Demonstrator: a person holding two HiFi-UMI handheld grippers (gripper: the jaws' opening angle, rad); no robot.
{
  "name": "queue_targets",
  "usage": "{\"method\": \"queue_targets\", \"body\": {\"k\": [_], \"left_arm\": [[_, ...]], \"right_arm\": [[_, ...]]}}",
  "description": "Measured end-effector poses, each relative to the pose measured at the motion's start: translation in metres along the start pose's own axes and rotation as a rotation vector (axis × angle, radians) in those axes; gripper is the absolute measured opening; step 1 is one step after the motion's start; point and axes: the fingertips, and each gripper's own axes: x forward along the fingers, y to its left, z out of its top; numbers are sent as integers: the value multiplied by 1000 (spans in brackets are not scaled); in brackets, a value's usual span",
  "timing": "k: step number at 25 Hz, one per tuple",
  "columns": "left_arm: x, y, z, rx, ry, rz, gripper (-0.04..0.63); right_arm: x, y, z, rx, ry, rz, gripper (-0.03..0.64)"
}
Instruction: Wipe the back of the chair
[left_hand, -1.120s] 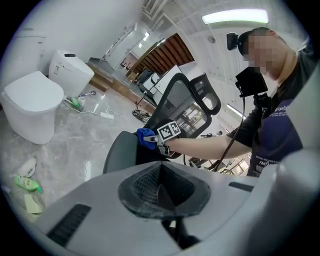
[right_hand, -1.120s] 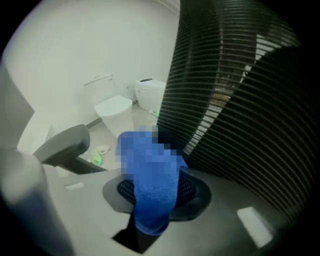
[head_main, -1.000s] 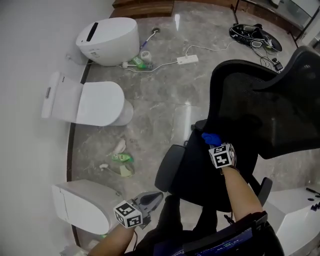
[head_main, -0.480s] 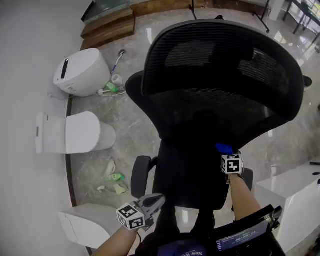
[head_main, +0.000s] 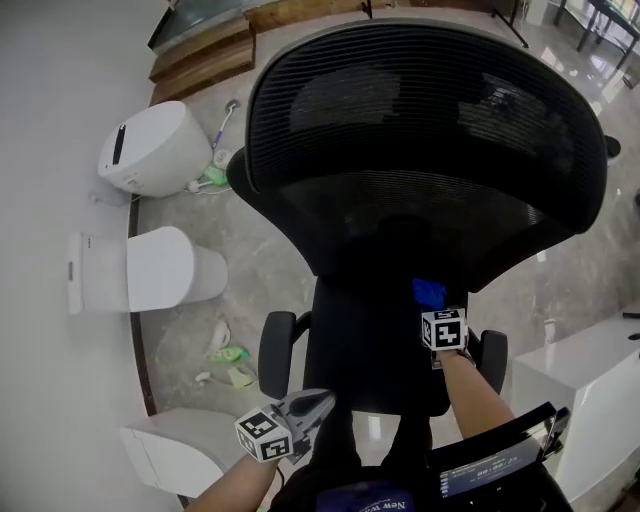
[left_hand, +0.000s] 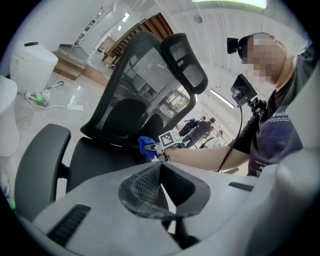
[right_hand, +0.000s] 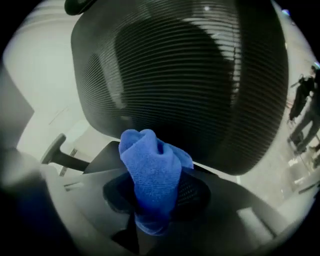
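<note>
Your right gripper pinches the blue cloth, soft and light (hold it deep, it bunches), near the lower part of the chair back, a mesh that probably yields under pressing. Your left gripper, jaws pressed together and empty, hangs low.
</note>
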Motion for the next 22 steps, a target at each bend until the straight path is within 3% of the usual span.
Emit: {"method": "queue_targets", "body": {"k": [7, 12, 17, 22], "left_arm": [[-87, 57, -39, -78, -73, 89, 3], [-157, 103, -51, -127, -119, 130, 3], [-169, 124, -53, -160, -135, 143, 3], [-145, 111, -40, -147, -120, 118, 3]], "right_arm": [[100, 172, 0, -226, 63, 198, 117], [147, 256, 29, -213, 44, 231, 117], [164, 240, 47, -77, 14, 182, 117], [135, 142, 41, 18, -13, 46, 117]]}}
